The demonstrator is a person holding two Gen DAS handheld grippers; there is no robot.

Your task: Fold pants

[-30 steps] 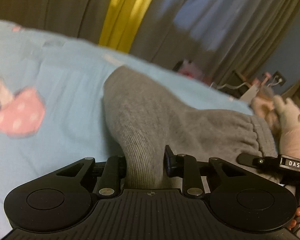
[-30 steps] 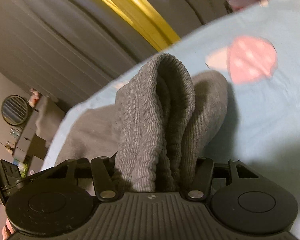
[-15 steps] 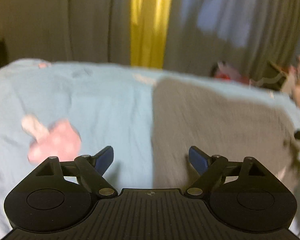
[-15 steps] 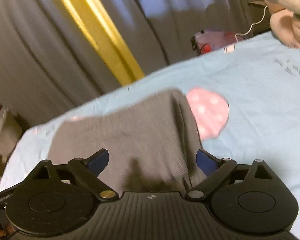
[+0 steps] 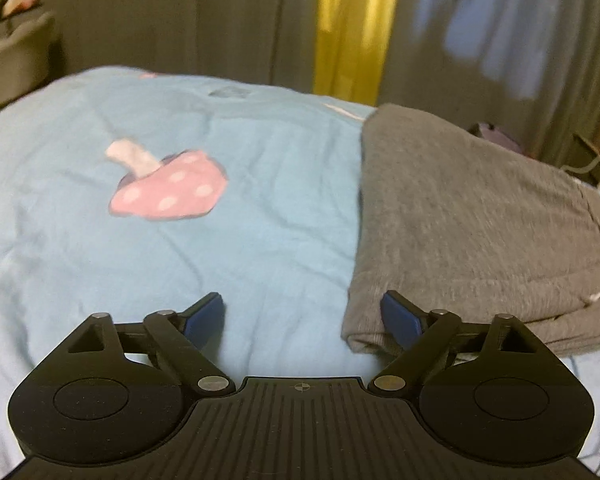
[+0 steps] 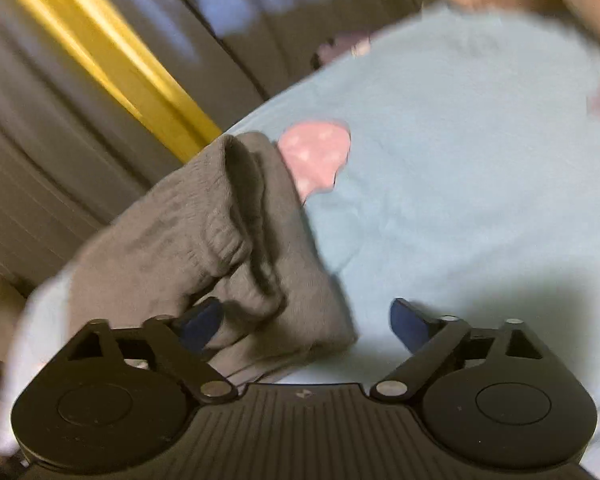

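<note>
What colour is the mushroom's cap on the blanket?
Pink with pale dots: the mushroom, clearest in the left wrist view.

Grey pants (image 5: 476, 216), folded into a thick bundle — flat, ribbed cuff nearest, on blue bedsheet (image 5: 260, 240)

Dim indoor light with a warm, greyish cast in both views. The left wrist view is fairly sharp on the pale blue bedspread (image 5: 260, 240), softening toward the far curtains (image 5: 180, 20), where a yellow strip (image 5: 352, 28) glows brightest. The right wrist view is smeared by motion blur, worst along its top and left edges. Fisheye bending curves the bed's far edge. The grey pants (image 6: 204, 240) cast soft shadows, and a dark shadow lies near the right gripper (image 6: 306, 320).
</note>
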